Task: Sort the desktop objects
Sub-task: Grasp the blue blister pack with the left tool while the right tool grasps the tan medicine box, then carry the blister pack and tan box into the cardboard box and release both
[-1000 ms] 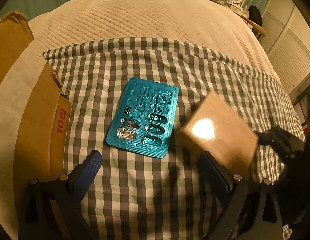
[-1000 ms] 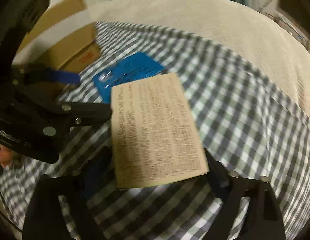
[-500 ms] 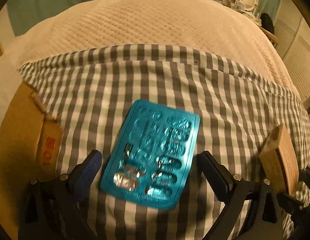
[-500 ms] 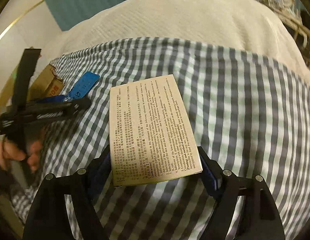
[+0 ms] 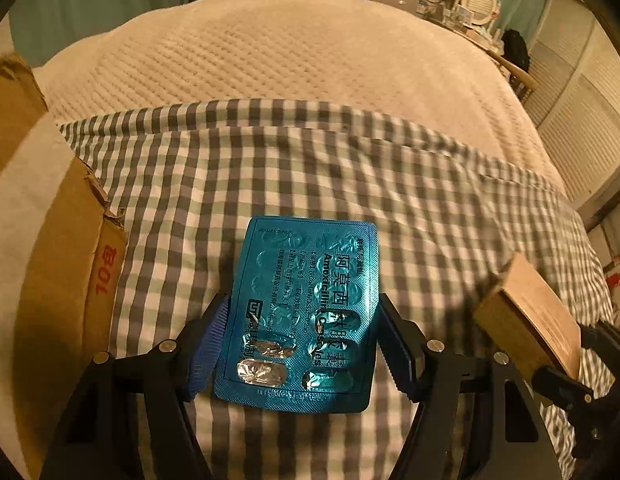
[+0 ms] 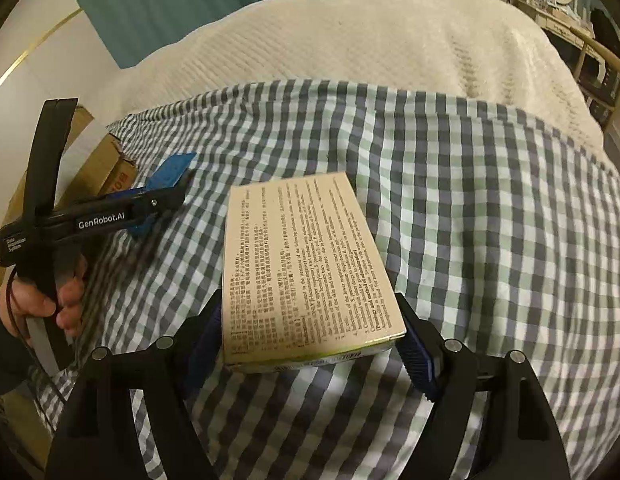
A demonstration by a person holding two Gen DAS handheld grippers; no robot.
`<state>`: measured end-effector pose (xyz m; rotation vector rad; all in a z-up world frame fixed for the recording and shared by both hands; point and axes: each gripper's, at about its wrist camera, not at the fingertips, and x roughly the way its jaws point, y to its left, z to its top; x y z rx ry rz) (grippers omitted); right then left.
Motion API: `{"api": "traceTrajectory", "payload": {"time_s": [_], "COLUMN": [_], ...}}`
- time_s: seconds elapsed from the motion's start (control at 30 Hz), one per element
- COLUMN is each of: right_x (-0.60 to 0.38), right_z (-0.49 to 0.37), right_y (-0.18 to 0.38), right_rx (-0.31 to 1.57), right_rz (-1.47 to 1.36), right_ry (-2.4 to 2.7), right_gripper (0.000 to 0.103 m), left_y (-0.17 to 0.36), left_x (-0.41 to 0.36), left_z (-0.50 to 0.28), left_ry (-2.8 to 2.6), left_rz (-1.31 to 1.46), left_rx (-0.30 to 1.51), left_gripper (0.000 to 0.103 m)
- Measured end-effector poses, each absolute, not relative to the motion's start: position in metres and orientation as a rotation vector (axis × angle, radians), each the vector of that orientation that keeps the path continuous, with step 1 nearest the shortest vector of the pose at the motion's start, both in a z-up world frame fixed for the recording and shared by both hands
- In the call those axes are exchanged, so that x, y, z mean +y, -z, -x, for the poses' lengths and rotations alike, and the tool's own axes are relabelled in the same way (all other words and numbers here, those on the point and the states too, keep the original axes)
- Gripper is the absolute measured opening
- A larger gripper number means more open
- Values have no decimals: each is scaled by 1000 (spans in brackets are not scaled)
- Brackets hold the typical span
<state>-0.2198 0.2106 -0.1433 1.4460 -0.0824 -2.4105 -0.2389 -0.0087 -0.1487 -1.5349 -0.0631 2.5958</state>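
Observation:
A teal blister pack of capsules (image 5: 306, 312) sits between the fingers of my left gripper (image 5: 304, 344), which is shut on its two long edges; it looks tilted up off the checked cloth (image 5: 270, 168). In the right wrist view the pack (image 6: 172, 170) sticks out of the left gripper (image 6: 158, 200) at the left. My right gripper (image 6: 310, 344) is shut on a beige medicine box (image 6: 302, 268) with printed text and holds it above the cloth. The box (image 5: 529, 316) shows at the right edge of the left wrist view.
An open cardboard box (image 5: 66, 264) stands at the left edge of the cloth, also seen in the right wrist view (image 6: 102, 168). A cream quilted bedspread (image 5: 294, 52) lies beyond the cloth. Furniture and shelves stand at the far right.
My left gripper moved forward over the blister pack and closed on it, lifting its front. My right gripper stayed shut on the medicine box and moved it to the right, away from the pack.

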Motion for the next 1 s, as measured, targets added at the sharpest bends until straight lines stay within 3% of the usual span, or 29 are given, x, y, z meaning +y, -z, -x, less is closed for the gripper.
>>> {"api": "traceTrajectory", "payload": {"time_s": [0.57,1.0], "right_x": [174,103], "right_z": [164,116], "right_y": [71,-23], "right_rx": [58,55], "right_rz": [-1356,-1126], "right_ry": [2463,2489], "right_gripper": [75,75], "left_y": [61,-39], "left_x": [-18,-105], "left_z": [163,99], "left_ry": [-2612,-2784], "left_rz": [1384,1197], "left_rx": [-53,-181], "left_gripper": [73,73]}}
